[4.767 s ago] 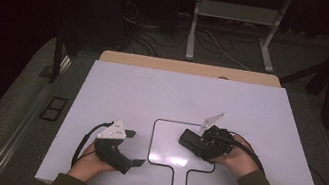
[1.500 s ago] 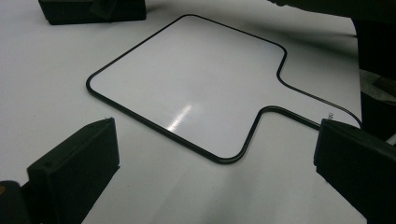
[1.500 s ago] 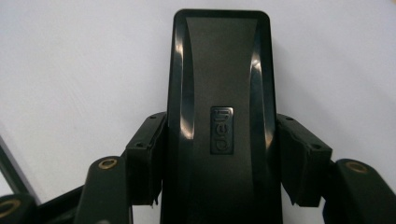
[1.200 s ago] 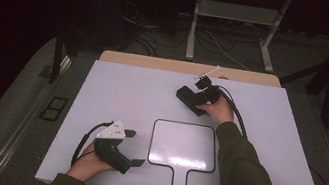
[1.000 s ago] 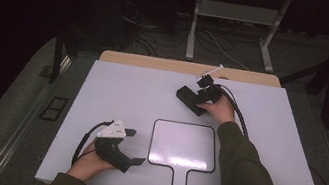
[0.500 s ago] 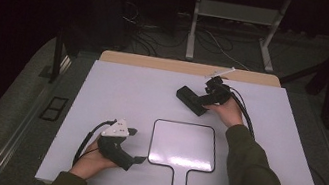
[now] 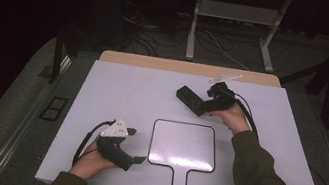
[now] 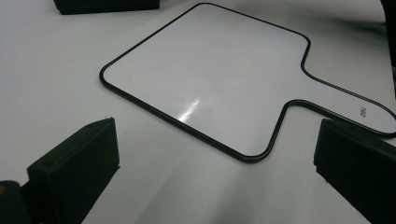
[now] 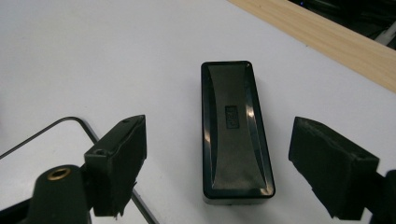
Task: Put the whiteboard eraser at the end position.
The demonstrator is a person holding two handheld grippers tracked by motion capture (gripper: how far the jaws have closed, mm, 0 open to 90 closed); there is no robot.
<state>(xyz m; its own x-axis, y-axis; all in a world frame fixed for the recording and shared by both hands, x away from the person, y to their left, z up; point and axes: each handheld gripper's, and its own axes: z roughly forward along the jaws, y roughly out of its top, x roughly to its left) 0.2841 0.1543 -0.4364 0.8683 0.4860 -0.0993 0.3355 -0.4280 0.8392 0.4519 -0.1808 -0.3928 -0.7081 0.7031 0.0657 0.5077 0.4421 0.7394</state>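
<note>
Now: eraser set down at the far side of the table, right gripper released and backing off.

The black eraser [image 9: 236, 133] lies flat on the white table [image 7: 117, 89], apart from the handled whiteboard [image 7: 184, 146] and near the wooden far edge [image 7: 157, 63]. The right gripper [image 9: 236, 168] has just been opening; its 2 jaws stand wide on either side of the eraser's near end without pressing it. As I judge it, 1 jaw could clip that end on the way out and skew or drag the eraser toward the whiteboard. The left gripper [image 7: 136, 144] rests slack-jawed beside the whiteboard, holding nothing; a careless nudge there could slide the board on the smooth table.
</note>
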